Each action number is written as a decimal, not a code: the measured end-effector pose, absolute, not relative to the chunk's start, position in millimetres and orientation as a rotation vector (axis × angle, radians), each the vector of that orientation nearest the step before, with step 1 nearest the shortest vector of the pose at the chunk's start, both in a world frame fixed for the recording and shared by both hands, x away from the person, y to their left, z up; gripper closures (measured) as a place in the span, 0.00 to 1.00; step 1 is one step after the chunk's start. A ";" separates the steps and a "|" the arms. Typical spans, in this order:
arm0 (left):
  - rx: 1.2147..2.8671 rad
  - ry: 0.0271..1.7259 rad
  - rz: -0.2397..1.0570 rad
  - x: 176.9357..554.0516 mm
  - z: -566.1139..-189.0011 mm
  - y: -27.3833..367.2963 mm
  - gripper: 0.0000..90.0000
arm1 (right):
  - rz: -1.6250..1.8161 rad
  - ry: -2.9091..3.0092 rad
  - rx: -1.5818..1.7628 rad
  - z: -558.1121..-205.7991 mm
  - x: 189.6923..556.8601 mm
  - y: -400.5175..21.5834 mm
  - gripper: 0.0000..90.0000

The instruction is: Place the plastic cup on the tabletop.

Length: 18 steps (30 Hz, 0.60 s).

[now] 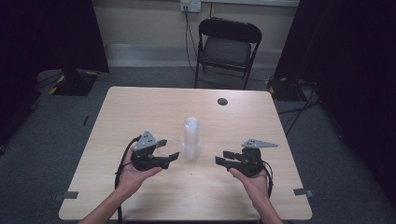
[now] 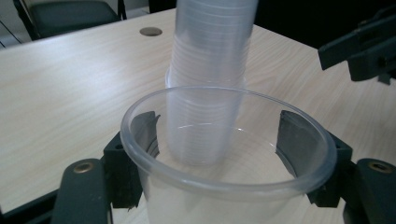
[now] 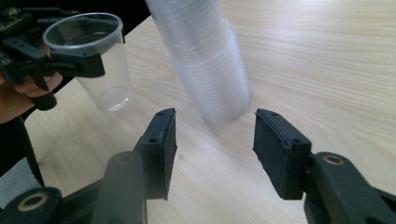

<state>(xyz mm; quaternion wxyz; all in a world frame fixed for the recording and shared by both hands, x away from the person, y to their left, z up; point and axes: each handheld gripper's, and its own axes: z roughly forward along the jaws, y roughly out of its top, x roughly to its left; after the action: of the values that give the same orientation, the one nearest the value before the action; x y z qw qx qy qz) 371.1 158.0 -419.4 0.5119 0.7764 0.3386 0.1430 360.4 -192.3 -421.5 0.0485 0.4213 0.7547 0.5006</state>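
A tall stack of clear plastic cups stands at the middle of the wooden table. My left gripper is shut on a single clear cup just left of the stack, its pads pressing the cup's wall under the rim. I cannot tell whether this cup's base touches the table. My right gripper is open to the right of the stack, its jaws pointing at it with nothing between them.
A black folding chair stands beyond the table's far edge. A small dark round hole sits in the tabletop near the far right. Dark curtains hang at both sides. Cables lie on the grey floor.
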 end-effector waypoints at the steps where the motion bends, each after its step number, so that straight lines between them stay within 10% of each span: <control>1: 1.864 0.832 0.357 373.0 -418.8 160.2 0.33 | 1.517 2.307 1.280 -422.5 359.9 -193.2 0.53; 18: 1.840 0.909 0.549 396.9 -404.3 181.8 0.33 | 1.385 2.287 1.296 -436.6 347.4 -228.7 0.47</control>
<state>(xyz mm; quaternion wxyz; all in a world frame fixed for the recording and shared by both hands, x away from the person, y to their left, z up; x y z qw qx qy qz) 396.9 181.8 -404.3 0.4869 0.7565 0.3737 0.2257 347.4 -228.7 -436.6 0.0849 0.4347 0.7668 0.4645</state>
